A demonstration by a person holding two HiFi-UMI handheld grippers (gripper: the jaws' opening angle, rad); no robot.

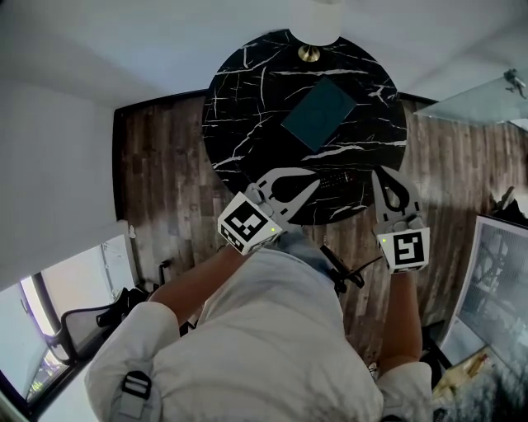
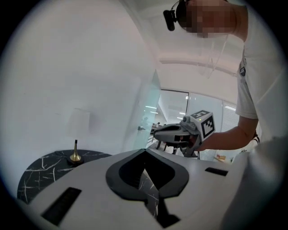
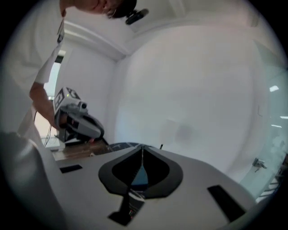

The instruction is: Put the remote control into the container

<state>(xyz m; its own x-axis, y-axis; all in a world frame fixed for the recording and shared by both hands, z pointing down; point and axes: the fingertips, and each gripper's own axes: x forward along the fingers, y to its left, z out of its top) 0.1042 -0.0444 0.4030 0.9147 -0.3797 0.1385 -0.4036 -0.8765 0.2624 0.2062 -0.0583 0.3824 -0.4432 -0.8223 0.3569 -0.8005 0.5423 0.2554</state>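
Observation:
A flat teal container lies on the round black marble table. The black remote control rests near the table's front edge, between my two grippers. My left gripper hovers just left of it, jaws closed tip to tip with nothing in them. My right gripper is just right of the remote, also shut and empty. In the right gripper view, the container and the remote's buttons show through the gap below the closed jaws.
A lamp with a brass base and a white shade stands at the table's far edge. Wooden floor surrounds the table. A white wall is at left, a glass panel at right, and an office chair at lower left.

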